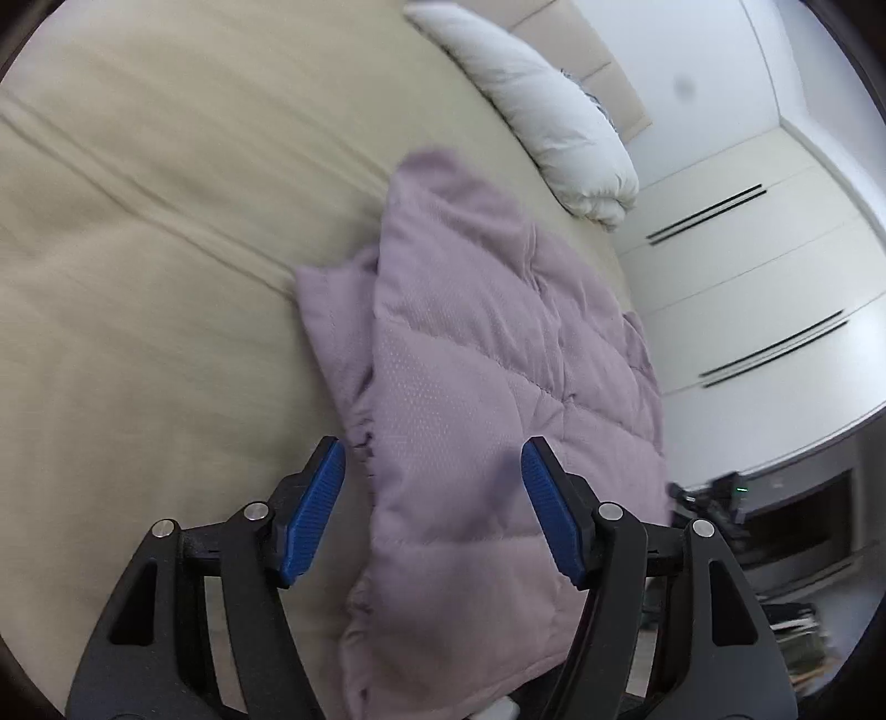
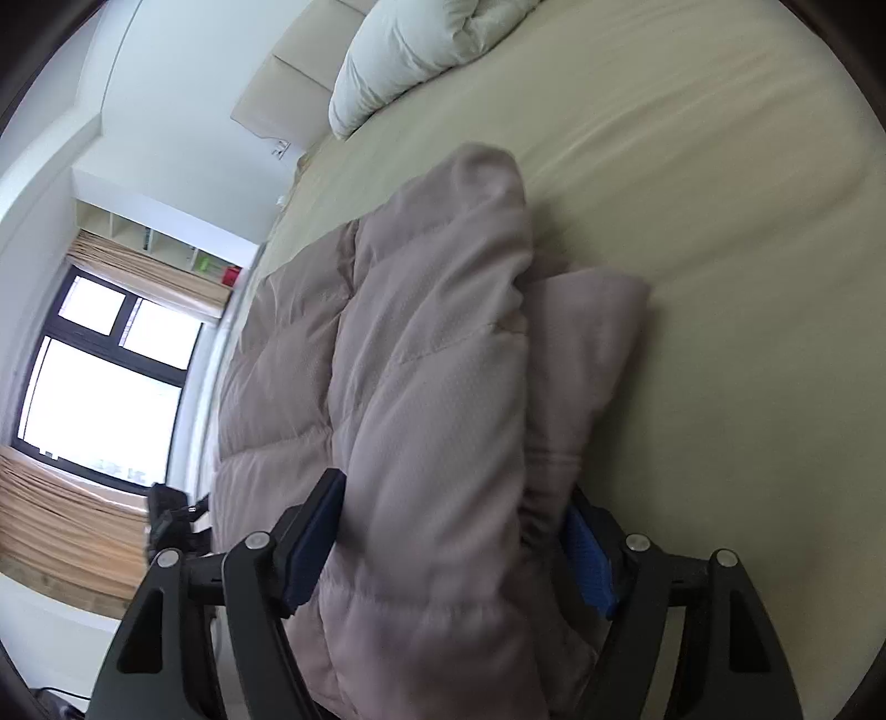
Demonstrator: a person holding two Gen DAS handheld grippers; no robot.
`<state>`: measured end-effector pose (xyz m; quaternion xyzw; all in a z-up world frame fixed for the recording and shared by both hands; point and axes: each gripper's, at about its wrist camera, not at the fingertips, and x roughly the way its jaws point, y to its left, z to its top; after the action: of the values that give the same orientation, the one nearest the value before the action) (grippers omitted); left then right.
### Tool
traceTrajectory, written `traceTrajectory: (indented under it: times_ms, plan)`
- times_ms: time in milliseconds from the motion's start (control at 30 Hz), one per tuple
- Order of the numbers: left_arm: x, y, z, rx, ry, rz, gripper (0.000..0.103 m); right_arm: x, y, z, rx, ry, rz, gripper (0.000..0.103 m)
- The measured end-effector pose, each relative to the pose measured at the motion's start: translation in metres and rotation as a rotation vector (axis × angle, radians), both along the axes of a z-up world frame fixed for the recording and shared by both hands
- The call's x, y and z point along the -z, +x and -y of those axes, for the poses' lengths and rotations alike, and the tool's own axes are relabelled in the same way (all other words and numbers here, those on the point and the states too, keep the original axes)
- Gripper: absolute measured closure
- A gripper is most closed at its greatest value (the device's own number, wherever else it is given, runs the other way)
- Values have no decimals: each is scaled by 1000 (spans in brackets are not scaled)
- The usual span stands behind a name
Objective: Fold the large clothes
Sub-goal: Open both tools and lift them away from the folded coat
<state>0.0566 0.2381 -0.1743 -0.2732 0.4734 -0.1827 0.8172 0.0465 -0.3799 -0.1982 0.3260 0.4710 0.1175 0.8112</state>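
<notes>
A puffy quilted mauve jacket (image 1: 470,360) lies folded lengthwise on the beige bed sheet (image 1: 138,277), close to the bed's right edge. My left gripper (image 1: 432,448) hovers over its near end, open; the blue pads stand well apart and touch no fabric. In the right wrist view the same jacket (image 2: 432,360) looks pinkish grey, a thick roll lying over a flatter layer. My right gripper (image 2: 454,498) straddles that roll, open. The fabric fills the gap between its jaws and hides part of the right fingertip (image 2: 587,548).
A white pillow (image 1: 542,111) (image 2: 421,50) lies at the head of the bed by a beige headboard (image 2: 288,83). White wardrobe doors (image 1: 747,277) stand just past the bed's edge. A bright window (image 2: 99,376) with tan curtains is on the other side.
</notes>
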Motion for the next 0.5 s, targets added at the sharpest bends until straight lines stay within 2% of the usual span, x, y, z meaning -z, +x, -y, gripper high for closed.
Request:
traceTrajectory:
  times_ms: [100,167,200,233,267,300,367,400,433,500]
  plan:
    - [-63,-36,-8,-151,324,193,27,-39,-31,-6,105,-248,60,20]
    - [-102,-55,11,-248,489,341,15,-66,-51,-9,187,-401,130,17]
    - [-120,-69,21,-292,554,429,5,-82,-58,-19,218,-464,182,16]
    - [-145,-72,39,-323,599,508,1,-95,-65,-24,240,-507,232,13]
    - [-163,-84,55,-347,637,596,0,-110,-69,-31,259,-541,283,4]
    - [-179,-96,69,-373,678,681,0,-125,-70,-45,280,-571,338,0]
    - [-202,-120,100,-456,796,817,0,-148,-79,-68,327,-627,454,0]
    - [-212,-129,111,-499,844,859,0,-164,-75,-95,347,-657,500,0]
    - [-221,-135,125,-523,873,885,0,-174,-85,-101,364,-692,549,0]
    - [-235,-143,136,-500,853,896,0,-192,-100,-111,366,-753,603,0]
